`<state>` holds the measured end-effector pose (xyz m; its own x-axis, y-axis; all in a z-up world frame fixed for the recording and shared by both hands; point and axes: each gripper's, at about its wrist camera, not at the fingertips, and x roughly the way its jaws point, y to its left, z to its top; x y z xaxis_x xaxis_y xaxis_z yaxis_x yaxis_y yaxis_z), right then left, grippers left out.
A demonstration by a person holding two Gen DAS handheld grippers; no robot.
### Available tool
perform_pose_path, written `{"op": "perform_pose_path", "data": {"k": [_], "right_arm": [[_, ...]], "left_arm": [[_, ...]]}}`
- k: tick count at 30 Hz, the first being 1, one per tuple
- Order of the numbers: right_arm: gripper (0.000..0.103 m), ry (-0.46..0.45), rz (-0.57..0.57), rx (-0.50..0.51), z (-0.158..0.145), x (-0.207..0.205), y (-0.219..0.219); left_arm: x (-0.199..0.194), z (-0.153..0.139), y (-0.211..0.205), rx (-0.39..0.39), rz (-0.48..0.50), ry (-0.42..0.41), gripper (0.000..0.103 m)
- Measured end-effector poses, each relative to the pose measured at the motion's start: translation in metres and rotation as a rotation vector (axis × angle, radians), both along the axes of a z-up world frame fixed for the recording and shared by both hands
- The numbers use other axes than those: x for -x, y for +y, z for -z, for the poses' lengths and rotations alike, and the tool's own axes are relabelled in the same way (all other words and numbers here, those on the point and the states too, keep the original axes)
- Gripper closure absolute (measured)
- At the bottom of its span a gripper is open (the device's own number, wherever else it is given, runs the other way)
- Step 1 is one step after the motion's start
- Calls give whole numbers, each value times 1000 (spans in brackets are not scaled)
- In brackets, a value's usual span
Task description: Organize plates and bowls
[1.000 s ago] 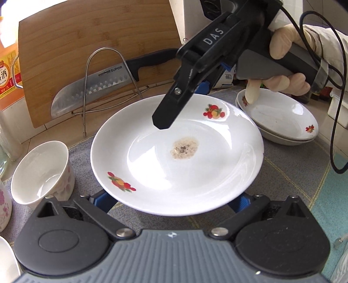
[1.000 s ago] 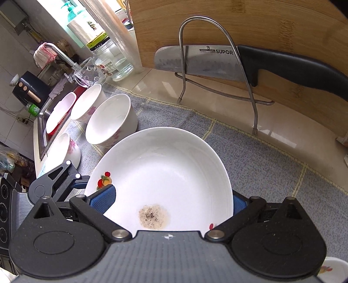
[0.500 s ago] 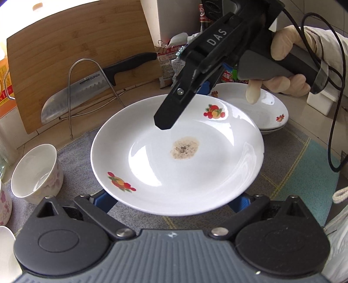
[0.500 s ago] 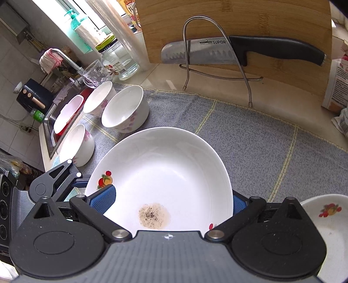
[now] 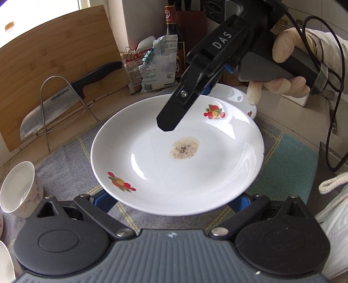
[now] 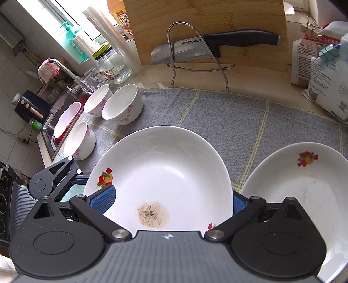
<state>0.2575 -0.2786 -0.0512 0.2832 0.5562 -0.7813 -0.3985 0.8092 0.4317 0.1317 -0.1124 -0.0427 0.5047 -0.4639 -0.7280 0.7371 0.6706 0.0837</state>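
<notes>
White plate point(image 5: 178, 156) with fruit decals and a brown speckled stain is seen lifted above the grey mat point(image 6: 217, 113), clear of it. It is held from two sides. Left gripper point(image 5: 171, 201): plate rim sits between the blue pads; pad contact is hidden under the rim, so the grip cannot be confirmed. Right gripper point(image 6: 173, 201): blue pads are seen against opposite rim edges of the plate, jaws spread wide and clamped on it; near rim is cut off by the gripper body. In the left view, one finger of the right gripper overhangs the plate; a gloved hand point(image 5: 282, 71) is seen on its handle.

Second plate point(image 6: 304, 196) is seen just beside, lower right, partly cut off; whether more are stacked beneath cannot be told. Bowls point(image 6: 122, 104) are grouped at the mat's left edge by the sink. Knife point(image 6: 213, 45) is held in a wire rack against the cutting board point(image 6: 206, 15).
</notes>
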Motion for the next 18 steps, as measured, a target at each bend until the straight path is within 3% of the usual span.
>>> {"op": "perform_pose_path", "data": {"k": [18], "right_arm": [[0,-12,153,-2,-2,33,-67]], "left_arm": [[-9,3,-51,-3,157,4,1]]}}
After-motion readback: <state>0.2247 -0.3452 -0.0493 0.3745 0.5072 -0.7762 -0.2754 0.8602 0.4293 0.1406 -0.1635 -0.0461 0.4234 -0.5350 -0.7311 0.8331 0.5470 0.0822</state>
